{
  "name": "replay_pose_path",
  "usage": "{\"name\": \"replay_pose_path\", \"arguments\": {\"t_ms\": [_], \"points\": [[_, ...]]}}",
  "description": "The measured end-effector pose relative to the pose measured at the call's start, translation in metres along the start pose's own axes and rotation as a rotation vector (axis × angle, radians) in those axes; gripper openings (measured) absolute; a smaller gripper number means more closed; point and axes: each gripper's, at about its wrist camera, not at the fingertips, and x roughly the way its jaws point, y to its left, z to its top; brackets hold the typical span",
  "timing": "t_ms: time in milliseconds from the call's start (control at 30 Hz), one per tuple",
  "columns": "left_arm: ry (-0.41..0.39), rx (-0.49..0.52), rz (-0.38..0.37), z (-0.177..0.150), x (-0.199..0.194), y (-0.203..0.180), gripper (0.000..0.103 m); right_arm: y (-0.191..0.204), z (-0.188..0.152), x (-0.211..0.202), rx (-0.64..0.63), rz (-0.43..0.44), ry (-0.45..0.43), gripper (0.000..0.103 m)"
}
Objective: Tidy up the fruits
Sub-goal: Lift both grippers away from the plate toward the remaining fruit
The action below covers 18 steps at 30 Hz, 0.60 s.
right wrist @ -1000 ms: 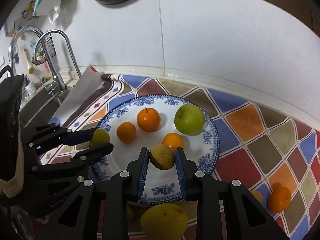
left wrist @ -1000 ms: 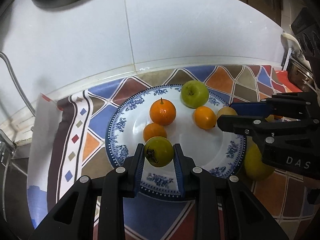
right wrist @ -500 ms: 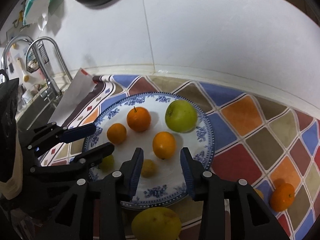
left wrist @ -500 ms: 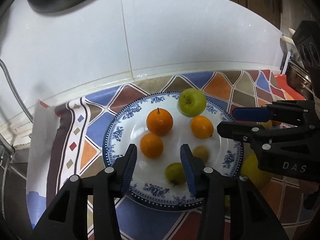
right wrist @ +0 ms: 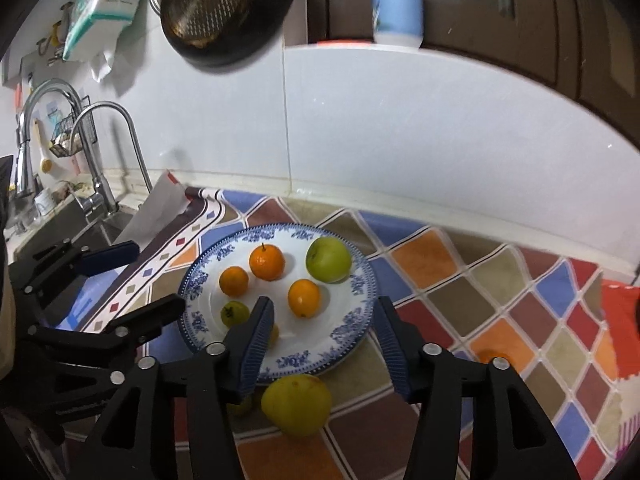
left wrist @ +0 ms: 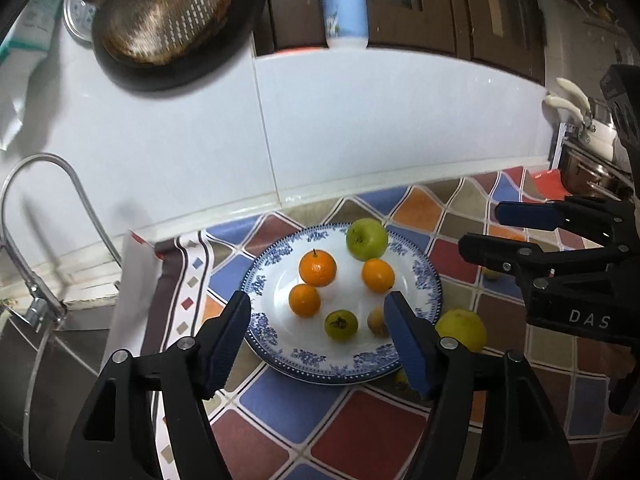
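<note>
Fruits are mostly sitting on the blue-patterned plate (left wrist: 424, 280) already, six of them, while the left gripper (left wrist: 318, 334) and right gripper (right wrist: 323, 338) fingers are opening on nothing, leaving the yellow-green fruit (right wrist: 297, 404) and a small orange (right wrist: 489, 356) waiting on the table.

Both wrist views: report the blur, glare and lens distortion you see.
Left wrist view: strong fisheye bend with dark corners; the plate and green apple are fairly sharp, the colander soft. Right wrist view: same bend; the blue bottle is smeared, the yellow fruit near the lens soft; faint sheen on the wall tiles.
</note>
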Motion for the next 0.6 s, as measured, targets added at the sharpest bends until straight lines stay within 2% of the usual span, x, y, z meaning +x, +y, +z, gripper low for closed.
{"name": "replay_pose_path", "arguments": {"t_ms": [300, 600], "points": [[-0.073, 0.037, 0.018, 0.001, -0.040, -0.014, 0.076, 0.003, -0.004, -0.047, -0.035, -0.029, -0.083, 0.062], [-0.113, 0.107, 0.002, -0.013, -0.056, -0.028, 0.078, 0.011, -0.019, -0.066, -0.112, -0.034, -0.094, 0.066]]}}
